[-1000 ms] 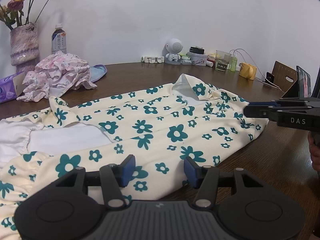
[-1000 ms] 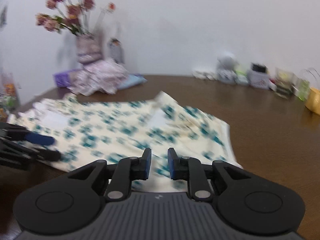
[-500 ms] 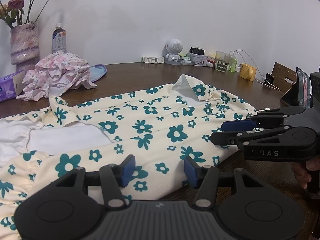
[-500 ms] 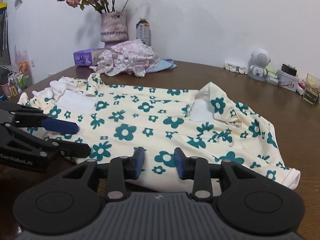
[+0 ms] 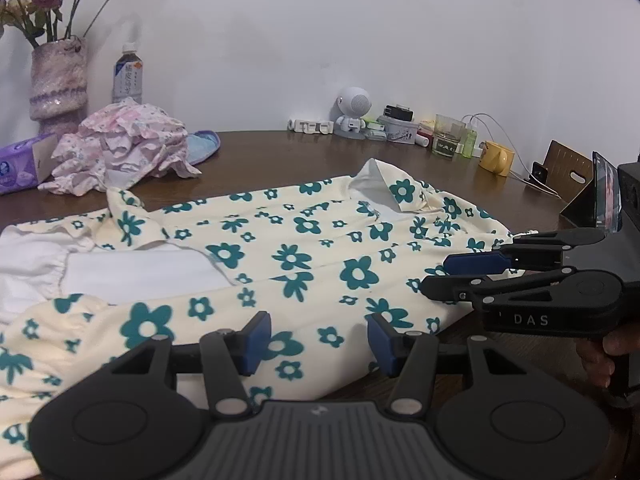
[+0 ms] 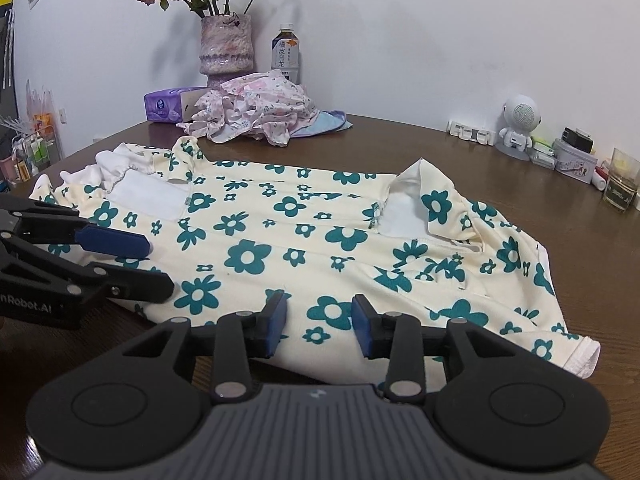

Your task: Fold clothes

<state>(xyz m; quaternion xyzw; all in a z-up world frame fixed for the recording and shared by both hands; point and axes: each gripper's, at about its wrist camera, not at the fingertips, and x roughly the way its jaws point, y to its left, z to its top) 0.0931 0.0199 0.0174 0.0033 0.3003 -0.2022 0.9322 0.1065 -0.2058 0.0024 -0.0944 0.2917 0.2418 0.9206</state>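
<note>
We see a brown wooden table [image 6: 440, 152], our cream dress with teal flowers [image 6: 280, 240] spread flat across it, our left gripper [image 5: 318, 338] half open over its near edge, gripping nothing, our right gripper [image 6: 319, 326] beside it, jaws just opened partway, empty.

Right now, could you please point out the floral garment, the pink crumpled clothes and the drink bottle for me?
floral garment [image 6: 320, 264], right wrist view, middle of its spread cloth.
pink crumpled clothes [image 6: 256, 108], right wrist view, centre of the heap.
drink bottle [image 6: 285, 54], right wrist view, on its label.
</note>
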